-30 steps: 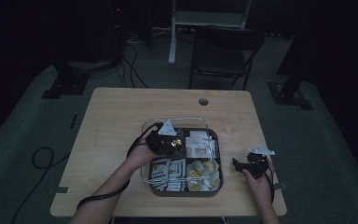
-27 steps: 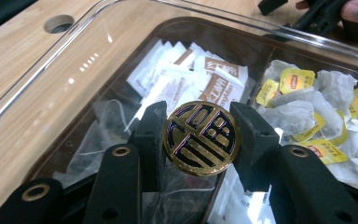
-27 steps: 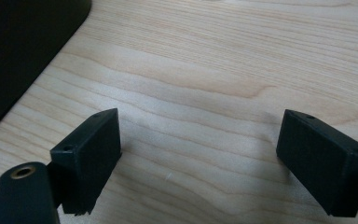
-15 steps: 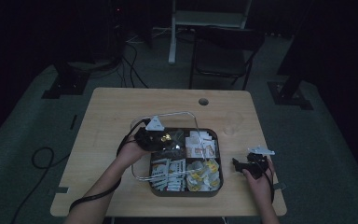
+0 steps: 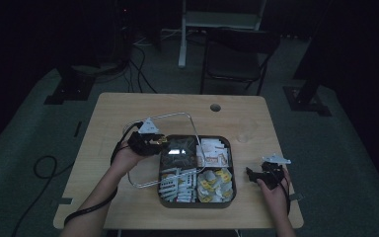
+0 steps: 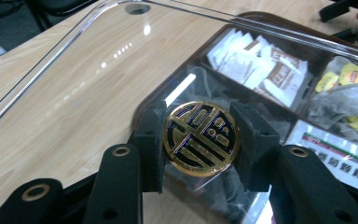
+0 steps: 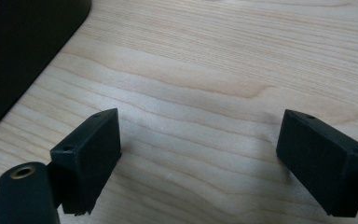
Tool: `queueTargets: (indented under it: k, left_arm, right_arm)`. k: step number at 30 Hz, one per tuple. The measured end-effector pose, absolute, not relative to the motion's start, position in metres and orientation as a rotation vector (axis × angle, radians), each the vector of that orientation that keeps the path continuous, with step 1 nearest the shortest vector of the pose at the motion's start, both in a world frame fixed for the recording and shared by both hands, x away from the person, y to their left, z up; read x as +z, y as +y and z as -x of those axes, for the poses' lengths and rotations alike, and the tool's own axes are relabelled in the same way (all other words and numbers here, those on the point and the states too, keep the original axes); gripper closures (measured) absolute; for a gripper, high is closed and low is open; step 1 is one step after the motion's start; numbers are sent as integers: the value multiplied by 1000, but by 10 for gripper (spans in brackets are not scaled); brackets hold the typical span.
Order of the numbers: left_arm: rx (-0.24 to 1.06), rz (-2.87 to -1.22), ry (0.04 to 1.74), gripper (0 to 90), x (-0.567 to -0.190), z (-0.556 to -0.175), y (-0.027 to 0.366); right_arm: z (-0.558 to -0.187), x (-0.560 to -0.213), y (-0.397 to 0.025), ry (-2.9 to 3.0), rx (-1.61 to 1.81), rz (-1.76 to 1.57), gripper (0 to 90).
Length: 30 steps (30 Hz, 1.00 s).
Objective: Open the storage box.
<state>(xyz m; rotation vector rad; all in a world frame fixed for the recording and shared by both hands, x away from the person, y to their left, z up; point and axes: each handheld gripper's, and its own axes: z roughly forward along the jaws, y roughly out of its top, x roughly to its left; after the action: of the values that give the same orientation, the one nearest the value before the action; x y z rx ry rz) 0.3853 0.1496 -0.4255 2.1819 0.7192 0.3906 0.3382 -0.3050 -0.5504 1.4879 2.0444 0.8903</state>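
High view puts the left gripper [image 5: 150, 143] at centre-left, clamped on the gold knob [image 6: 201, 138] of the clear lid [image 5: 143, 148], which probably hangs half off the sorted tray [image 5: 229, 197] to expose its packets, while the right gripper [image 5: 259, 175] waits lower right, jaws apart and empty.

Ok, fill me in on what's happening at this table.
A person is lifting the clear lid off a dark tray of tea bags and sachets. The left gripper is clamped on the lid's round gold knob, with the lid tilted and slid off to the tray's left. The right gripper rests open on the wooden table beside the tray.
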Motion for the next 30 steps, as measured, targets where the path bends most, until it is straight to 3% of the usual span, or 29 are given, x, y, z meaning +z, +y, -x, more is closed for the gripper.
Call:
queueTargets:
  k: [30]
  left_arm:
    - [508, -2084, 970, 599, -428, -393, 238]
  right_arm:
    - [-338, -550, -305, 2044, 890, -1488, 133]
